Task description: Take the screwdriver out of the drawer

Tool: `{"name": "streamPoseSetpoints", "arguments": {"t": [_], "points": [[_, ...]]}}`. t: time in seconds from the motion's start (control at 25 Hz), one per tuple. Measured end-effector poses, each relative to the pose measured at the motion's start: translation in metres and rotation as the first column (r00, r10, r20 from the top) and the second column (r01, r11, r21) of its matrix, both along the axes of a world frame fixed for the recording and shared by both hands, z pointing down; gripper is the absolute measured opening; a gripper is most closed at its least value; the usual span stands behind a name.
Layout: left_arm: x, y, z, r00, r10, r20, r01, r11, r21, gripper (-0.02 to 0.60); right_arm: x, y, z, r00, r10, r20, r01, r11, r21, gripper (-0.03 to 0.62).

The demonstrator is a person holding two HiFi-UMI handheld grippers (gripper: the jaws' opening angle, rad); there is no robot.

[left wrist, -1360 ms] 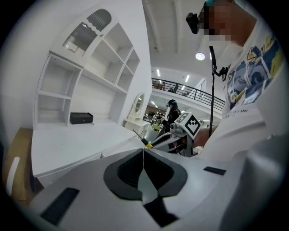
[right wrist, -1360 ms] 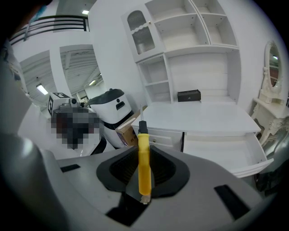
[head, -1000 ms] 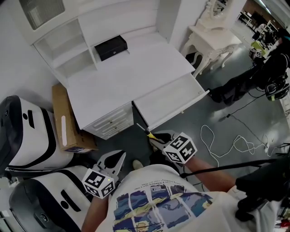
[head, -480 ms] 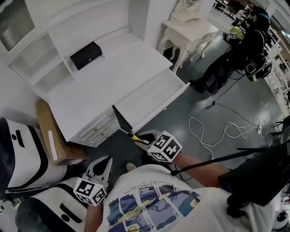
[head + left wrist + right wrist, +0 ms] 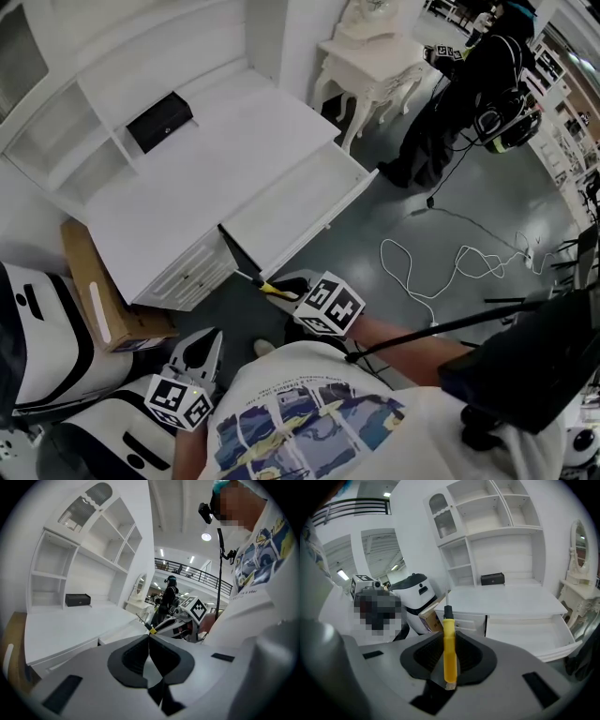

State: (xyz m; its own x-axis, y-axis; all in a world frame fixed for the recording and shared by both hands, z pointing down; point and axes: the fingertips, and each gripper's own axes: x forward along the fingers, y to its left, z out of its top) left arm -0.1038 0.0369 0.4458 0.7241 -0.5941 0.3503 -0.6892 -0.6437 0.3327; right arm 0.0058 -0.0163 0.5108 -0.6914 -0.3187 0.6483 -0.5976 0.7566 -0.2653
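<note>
Right grip: the right hand-held gripper (image 5: 449, 639) is clamping the yellow handle of the screwdriver (image 5: 449, 651). Its jaws are partly closed, with one pad pressing on each side of the handle.
Left grip: the left hand-held gripper (image 5: 149, 641) is holding nothing, and its jaws are meeting at the tips.
Screwdriver's place: it is hanging outside the drawer (image 5: 291, 202), just beside the drawer's front corner and over the grey floor (image 5: 394, 225). Its metal shaft is pointing toward the table (image 5: 187, 187).
Drawer: it is standing pulled out from under the table top, showing a white inside.
Head view only: it is showing both grippers at once. The left one is hanging low beside the person's shirt, well apart from the drawer. A white cable (image 5: 450, 272) is looping on the floor.
Right gripper view only: it is showing the handle's full length between the pads and the black collar above it.
Left gripper view only: it is showing the right gripper from the side, with the screwdriver's shaft poking out ahead of it.
All three views: a black box (image 5: 159, 122) is resting at the back of the table.
</note>
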Motion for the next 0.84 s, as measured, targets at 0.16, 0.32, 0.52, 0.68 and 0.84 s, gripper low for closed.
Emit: {"name": "streamPoseSetpoints", "arguments": {"t": [0.16,0.32,0.52,0.68,0.84], "points": [[0.003,-0.007,-0.001,1.000,0.007,0.009,-0.007,1.000,-0.002,0.014,0.005,-0.007,0.000,1.000,0.007,0.002,-0.007,1.000,-0.003,0.097],[0.007,-0.017,-0.002,1.000,0.007,0.012,-0.007,1.000,-0.010,0.014,0.011,-0.017,0.000,1.000,0.014,0.004,-0.014,1.000,-0.006,0.097],[0.013,-0.036,0.000,1.000,0.012,0.010,-0.012,1.000,-0.018,0.014,0.018,-0.035,0.004,1.000,0.019,0.003,-0.019,1.000,-0.012,0.097],[0.017,-0.058,0.002,1.000,0.013,0.010,-0.013,1.000,-0.020,0.014,0.024,-0.056,0.006,1.000,0.020,0.001,-0.020,1.000,-0.017,0.097],[0.027,-0.083,0.004,0.999,0.032,0.010,-0.032,0.999,-0.012,0.014,0.034,-0.080,0.011,1.000,0.028,-0.005,-0.028,0.999,-0.020,0.097]]}}
